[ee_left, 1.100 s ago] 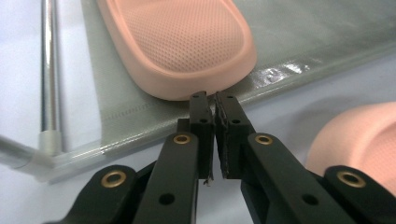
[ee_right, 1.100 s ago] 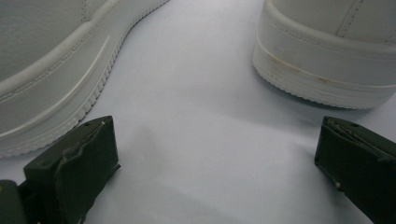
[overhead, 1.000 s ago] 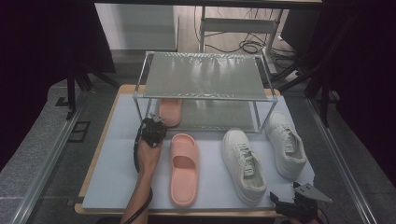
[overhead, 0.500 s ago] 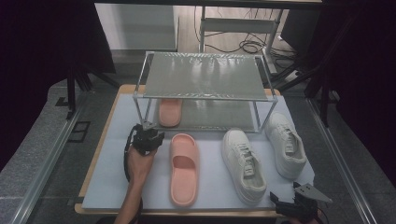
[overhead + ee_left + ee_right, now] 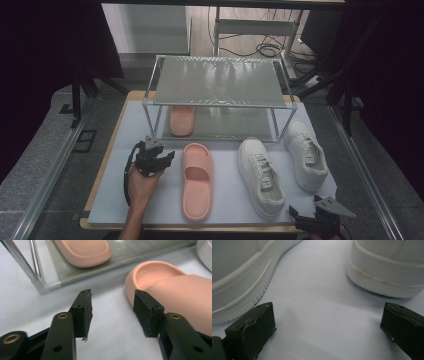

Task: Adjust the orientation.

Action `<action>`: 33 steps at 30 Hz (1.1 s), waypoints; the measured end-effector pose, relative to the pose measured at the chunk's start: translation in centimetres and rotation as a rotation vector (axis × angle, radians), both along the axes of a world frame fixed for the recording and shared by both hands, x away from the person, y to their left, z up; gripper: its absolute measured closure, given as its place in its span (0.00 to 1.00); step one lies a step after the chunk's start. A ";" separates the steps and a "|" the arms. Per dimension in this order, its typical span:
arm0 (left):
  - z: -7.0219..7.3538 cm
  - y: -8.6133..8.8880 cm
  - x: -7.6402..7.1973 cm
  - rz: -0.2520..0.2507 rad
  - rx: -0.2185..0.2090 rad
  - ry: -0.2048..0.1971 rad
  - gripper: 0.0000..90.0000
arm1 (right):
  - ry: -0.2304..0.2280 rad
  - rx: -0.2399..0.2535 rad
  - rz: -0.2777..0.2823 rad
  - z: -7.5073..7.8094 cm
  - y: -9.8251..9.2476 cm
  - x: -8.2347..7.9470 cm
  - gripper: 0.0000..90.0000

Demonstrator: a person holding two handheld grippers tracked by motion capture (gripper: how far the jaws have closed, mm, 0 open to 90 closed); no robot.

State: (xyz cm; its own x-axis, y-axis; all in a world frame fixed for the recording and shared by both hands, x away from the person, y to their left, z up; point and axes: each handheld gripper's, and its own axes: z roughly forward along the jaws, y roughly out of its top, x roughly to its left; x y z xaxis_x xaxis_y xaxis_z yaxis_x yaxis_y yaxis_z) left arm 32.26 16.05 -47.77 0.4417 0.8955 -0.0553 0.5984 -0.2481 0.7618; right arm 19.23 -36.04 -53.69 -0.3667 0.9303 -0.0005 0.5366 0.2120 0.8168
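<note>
The left gripper (image 5: 159,156), fingers (image 5: 83,312) just parting and empty, hangs just left of the pink slipper (image 5: 196,178).

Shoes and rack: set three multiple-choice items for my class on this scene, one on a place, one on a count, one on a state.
1. Where is one pink slipper?
A. on the rack's top shelf
B. on the rack's bottom shelf
C. on the floor

2. How many white sneakers lie on the mat?
A. one
B. two
C. three

3. How do the left gripper's jaws stand?
A. shut on a slipper
B. shut on a sneaker
C. open, with nothing between them

Answers:
1 B: the slipper lies under the top shelf of the rack, on its bottom shelf.
2 B: one sneaker and another sneaker lie side by side on the mat.
3 C: the left gripper shows bare mat between its jaws.
</note>
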 end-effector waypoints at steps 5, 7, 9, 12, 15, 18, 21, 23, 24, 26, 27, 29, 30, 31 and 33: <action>0.1 0.3 -1.3 -0.008 -0.010 0.007 0.44 | 0.000 0.000 0.000 0.0 0.0 0.0 0.00; 0.2 0.3 -1.8 -0.012 -0.013 0.007 0.40 | 0.000 0.000 0.000 0.0 0.0 0.0 0.00; 0.2 0.3 -2.3 -0.015 -0.021 0.005 0.37 | 0.000 0.000 0.000 0.0 0.0 0.0 0.00; 0.1 0.3 -3.2 -0.034 -0.038 0.015 0.33 | 0.000 0.000 0.000 0.0 0.0 0.0 0.00; 0.0 0.0 -4.4 -0.055 -0.036 0.020 0.33 | 0.000 0.000 0.000 0.0 0.0 0.0 0.00; 0.0 -0.2 -5.4 -0.071 -0.042 0.012 0.34 | -0.001 0.000 -0.001 0.0 0.0 0.0 0.00; 0.1 -0.4 -5.9 -0.081 -0.051 0.010 0.37 | -0.001 0.000 -0.001 0.0 0.0 0.0 0.00; 0.1 -0.6 -6.3 -0.091 -0.059 0.008 0.40 | 0.000 0.000 -0.001 0.0 0.0 0.0 0.00; 0.2 -0.8 -6.6 -0.100 -0.067 0.010 0.42 | 0.000 0.000 -0.001 0.0 0.0 0.0 0.00; 0.2 -1.5 -7.0 -0.120 -0.077 0.009 0.44 | 0.000 0.000 -0.001 0.0 0.0 0.0 0.00; 0.1 -1.8 -7.1 -0.129 -0.080 0.008 0.45 | -0.001 0.000 -0.001 0.0 0.0 0.0 0.00; 0.1 -2.3 -7.1 -0.130 -0.082 0.007 0.47 | 0.000 0.000 -0.001 0.0 0.0 0.0 0.00; 0.1 -2.3 -7.1 -0.130 -0.082 0.007 0.48 | 0.000 0.000 -0.001 0.0 0.0 0.0 0.00; -0.1 -2.8 -6.9 -0.135 -0.087 0.009 0.49 | -0.001 0.000 -0.001 0.0 0.0 0.0 0.00; -0.2 -3.0 -6.8 -0.134 -0.085 0.010 0.51 | -0.001 0.000 -0.001 0.0 0.0 0.0 0.00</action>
